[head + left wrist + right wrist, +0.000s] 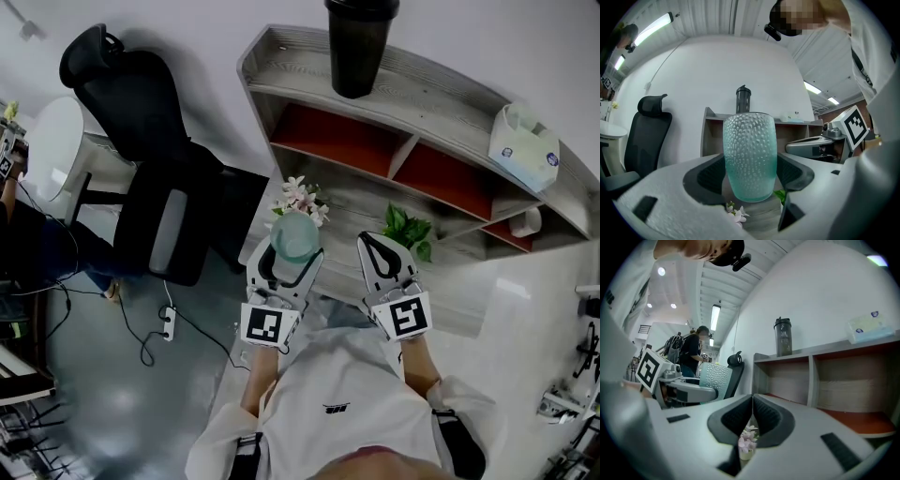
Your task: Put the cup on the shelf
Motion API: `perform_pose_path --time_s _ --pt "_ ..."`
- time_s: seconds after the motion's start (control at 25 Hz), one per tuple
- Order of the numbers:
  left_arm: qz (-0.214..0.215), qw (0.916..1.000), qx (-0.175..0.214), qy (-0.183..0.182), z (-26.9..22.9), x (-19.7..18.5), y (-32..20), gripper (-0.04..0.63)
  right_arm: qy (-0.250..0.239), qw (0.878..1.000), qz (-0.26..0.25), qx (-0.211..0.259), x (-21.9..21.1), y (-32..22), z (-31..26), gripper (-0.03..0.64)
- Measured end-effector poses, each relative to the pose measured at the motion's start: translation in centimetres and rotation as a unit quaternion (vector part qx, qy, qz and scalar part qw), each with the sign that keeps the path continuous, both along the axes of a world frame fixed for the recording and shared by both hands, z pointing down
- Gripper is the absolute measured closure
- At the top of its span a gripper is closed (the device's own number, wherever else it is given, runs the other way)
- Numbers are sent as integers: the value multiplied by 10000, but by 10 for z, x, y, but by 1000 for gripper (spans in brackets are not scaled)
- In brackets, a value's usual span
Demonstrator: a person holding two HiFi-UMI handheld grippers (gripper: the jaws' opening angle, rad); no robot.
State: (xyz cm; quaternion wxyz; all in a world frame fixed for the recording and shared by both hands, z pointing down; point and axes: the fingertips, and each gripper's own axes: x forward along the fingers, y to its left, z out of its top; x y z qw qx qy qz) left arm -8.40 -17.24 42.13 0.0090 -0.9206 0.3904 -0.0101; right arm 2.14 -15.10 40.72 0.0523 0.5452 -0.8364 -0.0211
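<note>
A pale green dimpled glass cup [750,157] stands upright between the jaws of my left gripper [751,173], which is shut on it. In the head view the cup [295,236] is held in the left gripper [292,248] in front of the grey wooden shelf [441,89], over its lower board. My right gripper [384,251] hovers beside it to the right, jaws shut and empty. The right gripper view shows the right gripper [752,420] with pads touching and the cup [715,380] off to its left.
A dark tumbler [359,42] and a tissue pack [523,148] sit on the shelf top. Pink flowers [302,197] and a green plant [408,230] stand on the lower board. A black office chair [155,178] is left of the shelf; a person [693,355] stands far off.
</note>
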Motion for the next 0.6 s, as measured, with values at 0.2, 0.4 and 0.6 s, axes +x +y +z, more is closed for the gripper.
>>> perform_pose_path --time_s 0.2,0.4,0.6 --pt "39 10000 8 18 1 6 -22 241 -10 10000 -2 -59 1 -20 1 586" --pt "50 9999 -106 49 5 15 -44 241 -17 9999 -9 -113 4 -38 3 586" --pt "108 9997 -209 90 5 27 -64 241 -6 9999 1 -150 8 -57 8 586"
